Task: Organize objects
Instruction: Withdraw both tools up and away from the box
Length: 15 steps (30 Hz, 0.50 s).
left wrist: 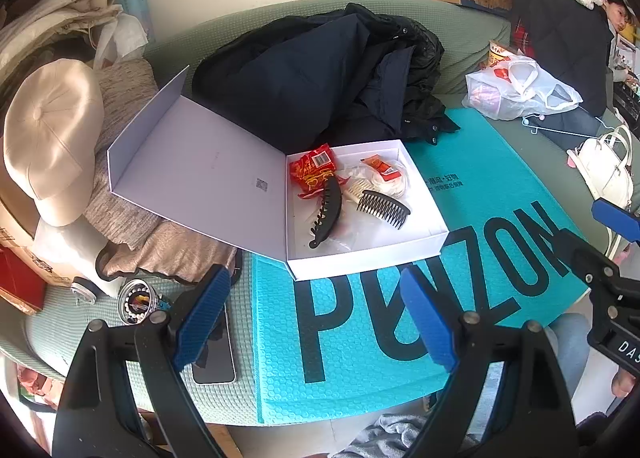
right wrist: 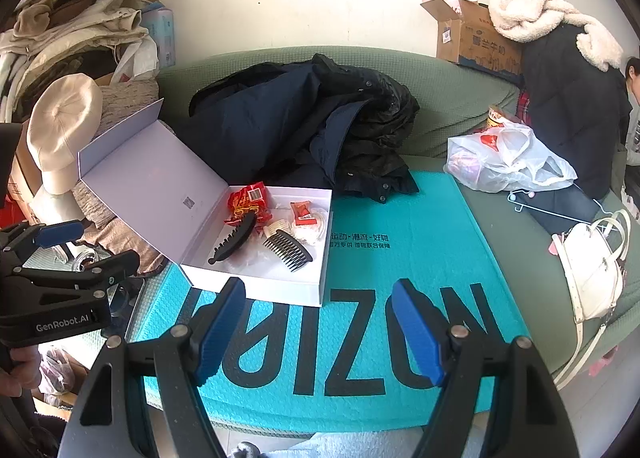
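Observation:
A white box (left wrist: 360,266) (right wrist: 256,287) lies open on a teal bubble mailer (left wrist: 360,358) (right wrist: 400,258), its lid (left wrist: 200,174) (right wrist: 152,174) folded back to the left. Inside lie a black banana hair clip (left wrist: 326,212) (right wrist: 234,238), a black comb (left wrist: 384,207) (right wrist: 289,249), a cream comb (left wrist: 360,188), red snack packets (left wrist: 314,170) (right wrist: 248,200) and a small orange packet (left wrist: 380,167) (right wrist: 302,212). My left gripper (left wrist: 316,318) is open and empty, in front of the box. My right gripper (right wrist: 318,330) is open and empty, also short of the box.
A dark jacket (left wrist: 328,74) (right wrist: 304,126) lies behind the box. A beige cap (left wrist: 52,130) and piled clothes sit left. A phone (left wrist: 216,354) and a small jar (left wrist: 136,300) lie at the front left. A plastic bag (left wrist: 520,90) and a white handbag (right wrist: 596,270) are right.

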{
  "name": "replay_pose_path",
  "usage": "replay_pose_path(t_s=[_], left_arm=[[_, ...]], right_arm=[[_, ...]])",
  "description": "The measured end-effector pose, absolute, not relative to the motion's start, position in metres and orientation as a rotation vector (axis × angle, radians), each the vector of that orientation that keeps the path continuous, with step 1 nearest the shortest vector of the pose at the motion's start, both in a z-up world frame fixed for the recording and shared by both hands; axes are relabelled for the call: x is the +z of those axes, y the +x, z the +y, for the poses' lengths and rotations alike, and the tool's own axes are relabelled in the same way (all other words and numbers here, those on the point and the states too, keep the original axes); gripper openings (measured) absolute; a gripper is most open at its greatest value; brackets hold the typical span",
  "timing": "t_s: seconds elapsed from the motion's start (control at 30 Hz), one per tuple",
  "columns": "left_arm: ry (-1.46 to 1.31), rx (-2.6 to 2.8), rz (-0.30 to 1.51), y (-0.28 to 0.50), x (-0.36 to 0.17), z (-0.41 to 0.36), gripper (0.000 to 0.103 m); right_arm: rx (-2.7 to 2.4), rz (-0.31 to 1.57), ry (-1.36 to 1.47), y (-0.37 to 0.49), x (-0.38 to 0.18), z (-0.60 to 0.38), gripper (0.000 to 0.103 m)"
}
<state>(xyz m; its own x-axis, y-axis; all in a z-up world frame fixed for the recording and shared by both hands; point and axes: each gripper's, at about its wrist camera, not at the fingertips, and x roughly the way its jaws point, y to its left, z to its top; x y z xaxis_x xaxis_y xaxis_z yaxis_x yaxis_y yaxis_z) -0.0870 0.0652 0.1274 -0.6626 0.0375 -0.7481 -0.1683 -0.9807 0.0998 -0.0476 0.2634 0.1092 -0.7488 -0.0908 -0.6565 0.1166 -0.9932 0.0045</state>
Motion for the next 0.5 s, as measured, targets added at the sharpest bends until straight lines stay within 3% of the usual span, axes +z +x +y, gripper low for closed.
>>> replay_pose_path(t_s=[0.5], left_arm=[[-1.238, 2.730, 0.257, -0.090, 0.117, 0.071, 0.090]], right_arm=[[-2.829, 0.037, 1.115, -0.051, 0.094, 0.271, 0.076]])
